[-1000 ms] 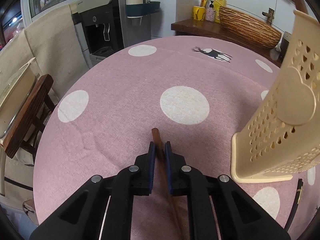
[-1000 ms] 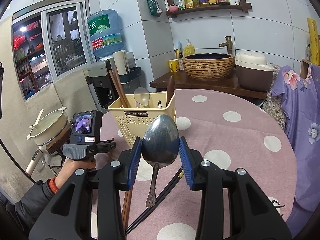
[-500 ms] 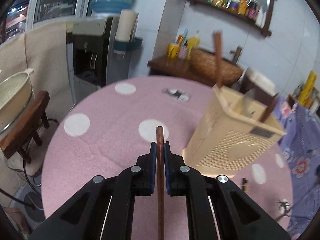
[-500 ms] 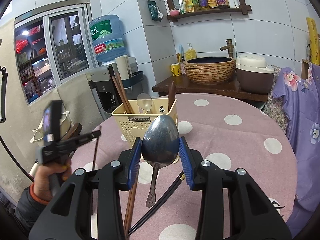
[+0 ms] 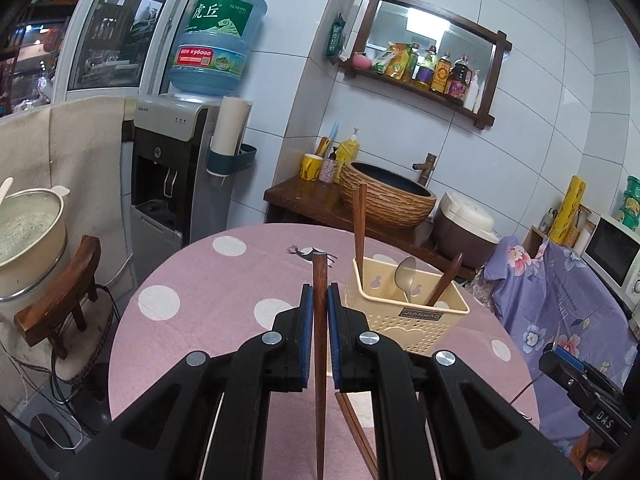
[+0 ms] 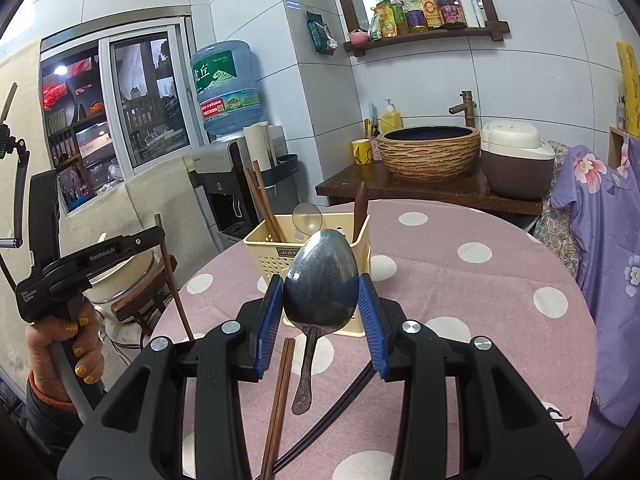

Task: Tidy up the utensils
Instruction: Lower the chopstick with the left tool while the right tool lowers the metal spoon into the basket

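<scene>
My left gripper (image 5: 320, 300) is shut on a single brown wooden chopstick (image 5: 320, 344), held above the pink dotted table, left of the cream utensil caddy (image 5: 416, 316). The caddy holds a brown chopstick (image 5: 359, 228), a metal spoon (image 5: 404, 276) and a dark wooden spoon (image 5: 446, 280). In the right wrist view my right gripper (image 6: 320, 300) is shut on the bowl of a large metal spoon (image 6: 320, 284), whose handle hangs down. That same left gripper (image 6: 154, 236) shows at the left with its chopstick (image 6: 172, 280) lifted. The caddy (image 6: 276, 256) stands just beyond the held spoon.
More brown chopsticks (image 6: 278, 400) and black chopsticks (image 6: 340, 412) lie on the table (image 6: 480, 320) below the right gripper. A pot on a wooden stool (image 5: 60, 300) stands left of the table. A purple flowered cloth (image 5: 560, 300) covers a seat at the right.
The left gripper has risen off the table with the chopstick and tilted upward, so the caddy now sits lower and farther right in its view. The right gripper and its spoon stayed still.
</scene>
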Action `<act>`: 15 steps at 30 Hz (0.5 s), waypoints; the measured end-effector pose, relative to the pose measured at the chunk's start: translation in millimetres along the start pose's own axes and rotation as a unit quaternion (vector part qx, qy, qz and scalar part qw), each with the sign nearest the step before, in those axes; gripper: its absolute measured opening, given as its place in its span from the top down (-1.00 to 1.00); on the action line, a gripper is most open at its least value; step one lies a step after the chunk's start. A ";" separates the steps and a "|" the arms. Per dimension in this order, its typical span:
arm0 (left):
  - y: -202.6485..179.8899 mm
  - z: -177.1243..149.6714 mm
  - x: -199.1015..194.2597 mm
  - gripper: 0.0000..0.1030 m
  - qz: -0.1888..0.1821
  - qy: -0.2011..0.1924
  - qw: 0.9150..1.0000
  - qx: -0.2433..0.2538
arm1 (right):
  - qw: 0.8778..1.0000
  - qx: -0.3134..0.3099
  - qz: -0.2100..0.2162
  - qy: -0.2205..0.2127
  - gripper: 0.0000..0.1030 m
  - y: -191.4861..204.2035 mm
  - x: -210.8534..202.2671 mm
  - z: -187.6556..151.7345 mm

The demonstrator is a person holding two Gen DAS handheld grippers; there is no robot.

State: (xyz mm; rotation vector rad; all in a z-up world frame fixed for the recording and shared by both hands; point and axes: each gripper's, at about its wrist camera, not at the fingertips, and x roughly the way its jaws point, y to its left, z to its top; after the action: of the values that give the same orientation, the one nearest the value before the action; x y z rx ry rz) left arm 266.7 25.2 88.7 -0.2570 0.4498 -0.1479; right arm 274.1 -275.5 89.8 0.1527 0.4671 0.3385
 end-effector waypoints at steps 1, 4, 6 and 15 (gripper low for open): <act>0.0 1.1 -1.2 0.84 -0.004 -0.001 1.000 -0.001 | 1.000 0.000 0.000 0.000 0.25 -0.5 0.2 0.3; -2.5 6.5 -5.3 0.84 -0.008 -0.007 1.000 0.001 | 1.000 0.002 0.001 -0.001 0.25 -1.0 0.9 2.6; -4.1 13.1 -8.9 0.84 -0.016 -0.012 1.000 0.002 | 1.000 0.000 0.002 -0.003 0.25 -0.3 1.7 6.0; -38.6 87.0 -29.6 0.84 -0.041 -0.087 0.995 0.024 | 0.998 -0.040 0.005 -0.040 0.25 18.3 12.4 66.6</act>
State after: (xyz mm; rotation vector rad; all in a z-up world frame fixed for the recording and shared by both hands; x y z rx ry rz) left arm 275.9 12.6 187.1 -0.2391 0.2617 -0.2149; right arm 310.3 -258.5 147.4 0.0913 0.3733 0.3592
